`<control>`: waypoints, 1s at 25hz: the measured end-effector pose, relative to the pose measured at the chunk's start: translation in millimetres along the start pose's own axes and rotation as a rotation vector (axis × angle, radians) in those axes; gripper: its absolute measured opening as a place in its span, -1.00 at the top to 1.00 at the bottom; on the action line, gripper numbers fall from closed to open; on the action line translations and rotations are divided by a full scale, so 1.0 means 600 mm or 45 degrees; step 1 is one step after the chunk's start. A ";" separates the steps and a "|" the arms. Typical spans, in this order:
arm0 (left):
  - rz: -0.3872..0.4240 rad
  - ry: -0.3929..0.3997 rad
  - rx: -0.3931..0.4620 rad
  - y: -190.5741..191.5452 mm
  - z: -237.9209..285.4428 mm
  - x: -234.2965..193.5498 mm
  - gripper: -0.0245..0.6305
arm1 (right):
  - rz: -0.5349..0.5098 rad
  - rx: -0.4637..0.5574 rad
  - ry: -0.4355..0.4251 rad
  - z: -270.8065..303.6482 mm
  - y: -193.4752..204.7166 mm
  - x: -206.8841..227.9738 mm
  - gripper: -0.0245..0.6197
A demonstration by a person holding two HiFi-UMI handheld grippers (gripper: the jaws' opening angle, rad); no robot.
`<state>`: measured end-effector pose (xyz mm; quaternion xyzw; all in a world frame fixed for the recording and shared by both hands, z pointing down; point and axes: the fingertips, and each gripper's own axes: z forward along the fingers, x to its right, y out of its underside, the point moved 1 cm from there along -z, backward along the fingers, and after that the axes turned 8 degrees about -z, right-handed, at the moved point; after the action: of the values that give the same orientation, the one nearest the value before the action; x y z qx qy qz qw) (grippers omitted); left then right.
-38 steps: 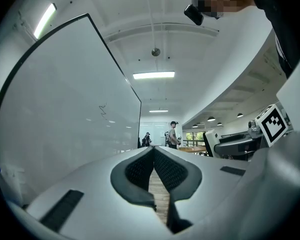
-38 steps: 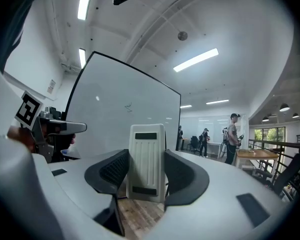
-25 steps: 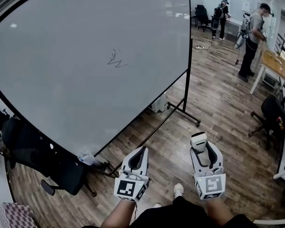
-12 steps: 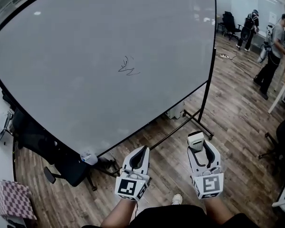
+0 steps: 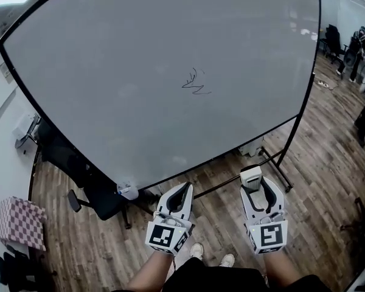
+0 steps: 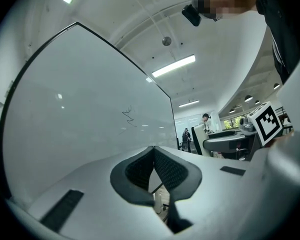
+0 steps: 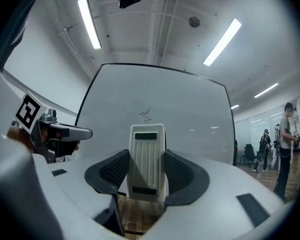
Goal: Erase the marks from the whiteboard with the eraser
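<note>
A big whiteboard (image 5: 109, 72) on a black wheeled stand fills the head view, with a small black scribble (image 5: 194, 83) near its middle. The same scribble (image 7: 146, 115) shows in the right gripper view, and the scribble (image 6: 128, 116) in the left gripper view. My right gripper (image 5: 251, 178) is low in front of the board, shut on a white eraser (image 7: 147, 161) that stands upright between its pads. My left gripper (image 5: 184, 190) hangs beside it, jaws closed together with nothing between them. Both grippers are well short of the board.
A black office chair (image 5: 94, 193) stands at the board's lower left, and a checkered stool (image 5: 19, 222) sits further left. The stand's foot bar (image 5: 274, 163) runs across the wooden floor near my right gripper. Other people (image 5: 358, 44) stand at the far right.
The view has swung left and closer to the board, so the scribble now sits nearer the middle. Both grippers hold the same pose, the eraser still in the right one.
</note>
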<state>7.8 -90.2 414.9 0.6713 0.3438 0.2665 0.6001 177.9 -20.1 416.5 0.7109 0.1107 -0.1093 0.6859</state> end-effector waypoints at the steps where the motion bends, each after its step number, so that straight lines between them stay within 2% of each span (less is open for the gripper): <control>1: 0.004 -0.026 0.000 -0.002 0.000 -0.014 0.87 | -0.008 0.006 -0.023 0.016 -0.001 -0.007 0.16; 3: 0.010 -0.079 0.001 -0.004 -0.001 -0.045 0.87 | -0.025 0.021 -0.067 0.050 -0.007 -0.022 0.16; 7: 0.025 -0.124 0.017 -0.010 0.000 -0.097 0.87 | -0.075 0.064 -0.129 0.114 -0.035 -0.060 0.16; 14: 0.067 -0.123 0.036 -0.021 0.030 -0.172 0.87 | -0.122 0.104 -0.213 0.221 -0.067 -0.124 0.16; 18: 0.048 -0.135 0.045 -0.025 0.036 -0.212 0.87 | -0.149 0.111 -0.250 0.272 -0.080 -0.155 0.16; 22: -0.003 -0.188 0.044 -0.011 0.032 -0.257 0.87 | -0.197 0.138 -0.275 0.321 -0.087 -0.182 0.16; 25: 0.031 -0.221 0.027 -0.005 0.032 -0.289 0.87 | -0.230 0.139 -0.293 0.351 -0.089 -0.204 0.16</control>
<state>-85.7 -237.8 418.7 0.7024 0.2852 0.2111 0.6171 44.1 -229.6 395.9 0.7170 0.0888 -0.2573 0.6417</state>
